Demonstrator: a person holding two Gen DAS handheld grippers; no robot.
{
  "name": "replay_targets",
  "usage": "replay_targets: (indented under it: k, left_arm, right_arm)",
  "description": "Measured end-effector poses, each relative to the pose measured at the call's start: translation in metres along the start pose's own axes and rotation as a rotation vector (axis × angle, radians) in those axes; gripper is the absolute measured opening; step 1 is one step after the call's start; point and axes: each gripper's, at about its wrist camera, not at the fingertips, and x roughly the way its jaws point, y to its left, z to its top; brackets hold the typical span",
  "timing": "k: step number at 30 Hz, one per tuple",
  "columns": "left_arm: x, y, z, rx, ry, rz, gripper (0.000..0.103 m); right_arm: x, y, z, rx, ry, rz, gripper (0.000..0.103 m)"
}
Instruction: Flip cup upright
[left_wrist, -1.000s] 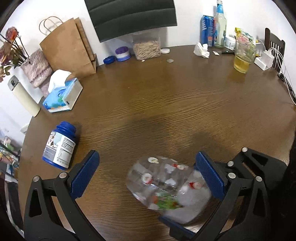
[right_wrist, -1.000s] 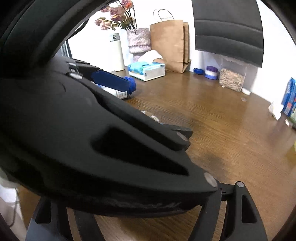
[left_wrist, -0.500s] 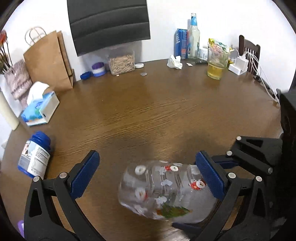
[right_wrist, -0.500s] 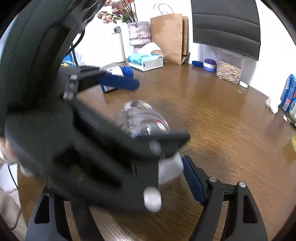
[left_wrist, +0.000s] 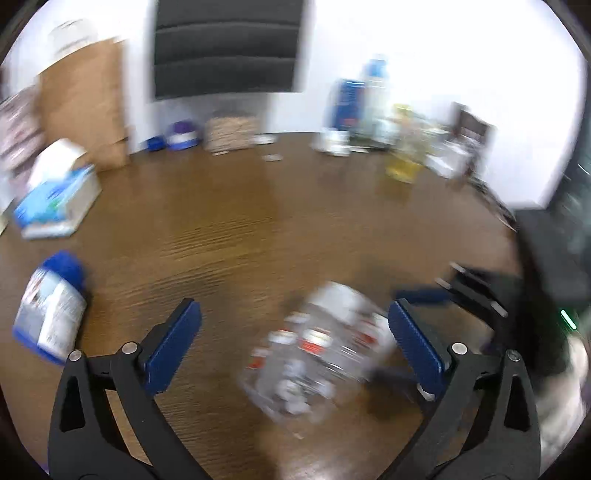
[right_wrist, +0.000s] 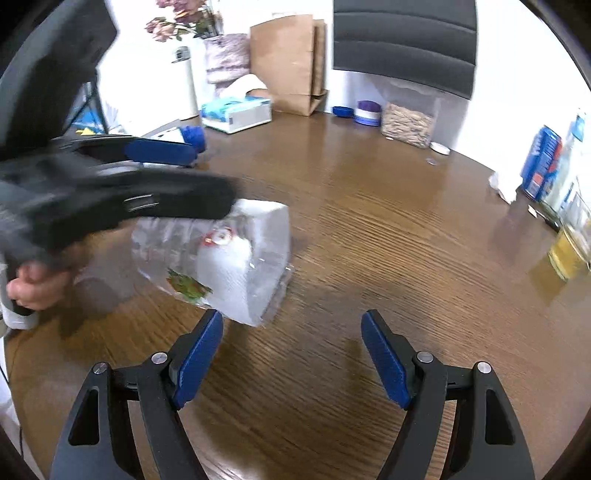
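Note:
The cup (right_wrist: 221, 258) is clear plastic with red and green holiday prints and holds white paper. It lies tilted on its side on the brown table (right_wrist: 388, 229). In the blurred left wrist view the cup (left_wrist: 325, 347) sits between the fingers of my open left gripper (left_wrist: 291, 345), nearer the right finger. My right gripper (right_wrist: 291, 354) is open and empty, just right of the cup's lower end. The left gripper (right_wrist: 159, 155) also shows in the right wrist view, above the cup; whether it touches the cup is unclear.
A blue-capped pill bottle (left_wrist: 51, 310) lies at the left. A tissue box (right_wrist: 236, 112), a paper bag (right_wrist: 291, 62) and a jar of grain (right_wrist: 406, 123) stand at the back. A glass of yellow drink (right_wrist: 570, 251), a can and a bottle stand at the right.
The left gripper has swung fast, blurring its view, and moved off the right camera. The cup has tipped from level to slanted. The right gripper is now apart from the cup.

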Motion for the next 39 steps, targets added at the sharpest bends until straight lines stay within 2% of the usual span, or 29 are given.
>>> replay_targets:
  k: [1, 3, 5, 7, 8, 9, 12, 16, 19, 23, 26, 28, 30, 32, 35, 36, 38, 39]
  left_arm:
    - [-0.001, -0.011, -0.002, 0.081, 0.018, -0.017, 0.101]
    - [0.006, -0.028, -0.007, 0.233, 0.063, 0.015, 0.101]
    - [0.017, -0.035, -0.011, 0.321, 0.114, 0.032, 0.101]
    - [0.033, -0.030, -0.011, 0.310, 0.189, -0.010, 0.098]
    - [0.038, -0.028, -0.011, 0.289, 0.215, -0.017, 0.078]
    - [0.045, -0.025, -0.011, 0.271, 0.250, -0.012, 0.066]
    - [0.045, -0.023, -0.009, 0.267, 0.253, -0.039, 0.065]
    - [0.040, -0.024, -0.009, 0.283, 0.234, -0.012, 0.065]
    - [0.024, -0.021, -0.002, 0.254, 0.179, 0.011, 0.065]
    - [-0.027, -0.010, 0.010, 0.154, 0.048, 0.062, 0.065]
    - [-0.071, -0.001, 0.012, 0.090, -0.066, 0.057, 0.065]
    - [-0.100, -0.001, 0.008, 0.098, -0.169, 0.082, 0.065]
    - [-0.116, -0.006, 0.006, 0.122, -0.227, 0.112, 0.065]
    - [-0.129, -0.010, 0.001, 0.137, -0.273, 0.110, 0.065]
    - [-0.139, -0.020, -0.011, 0.193, -0.318, 0.134, 0.065]
    - [-0.142, -0.019, -0.014, 0.198, -0.323, 0.131, 0.065]
    - [-0.151, -0.012, -0.019, 0.174, -0.345, 0.117, 0.064]
    - [-0.156, -0.006, -0.020, 0.154, -0.348, 0.101, 0.063]
  right_arm:
    - [0.001, -0.005, 0.000, 0.020, 0.007, -0.017, 0.082]
    - [-0.001, -0.011, -0.005, 0.062, 0.020, -0.038, 0.082]
    - [-0.002, -0.023, -0.007, 0.121, 0.029, -0.052, 0.082]
    - [-0.004, -0.034, -0.009, 0.177, 0.024, -0.066, 0.082]
    - [-0.009, -0.041, -0.012, 0.218, 0.015, -0.071, 0.082]
    - [-0.011, -0.047, -0.012, 0.249, 0.006, -0.071, 0.082]
    - [-0.017, -0.059, -0.013, 0.312, -0.025, -0.065, 0.082]
    - [-0.025, -0.064, -0.010, 0.343, -0.063, -0.055, 0.082]
    - [-0.034, -0.063, -0.007, 0.356, -0.103, -0.072, 0.082]
    - [-0.061, -0.063, -0.002, 0.441, -0.223, 0.019, 0.082]
    - [-0.082, -0.047, 0.012, 0.469, -0.266, 0.204, 0.082]
    - [-0.094, -0.029, 0.028, 0.477, -0.279, 0.425, 0.082]
    - [-0.099, -0.015, 0.042, 0.502, -0.280, 0.597, 0.082]
    - [-0.098, 0.002, 0.056, 0.532, -0.254, 0.687, 0.082]
    - [-0.094, 0.035, 0.077, 0.525, -0.220, 0.748, 0.082]
    - [-0.096, 0.042, 0.081, 0.522, -0.228, 0.740, 0.080]
    - [-0.102, 0.056, 0.089, 0.494, -0.244, 0.675, 0.066]
    - [-0.102, 0.062, 0.092, 0.493, -0.249, 0.670, 0.066]
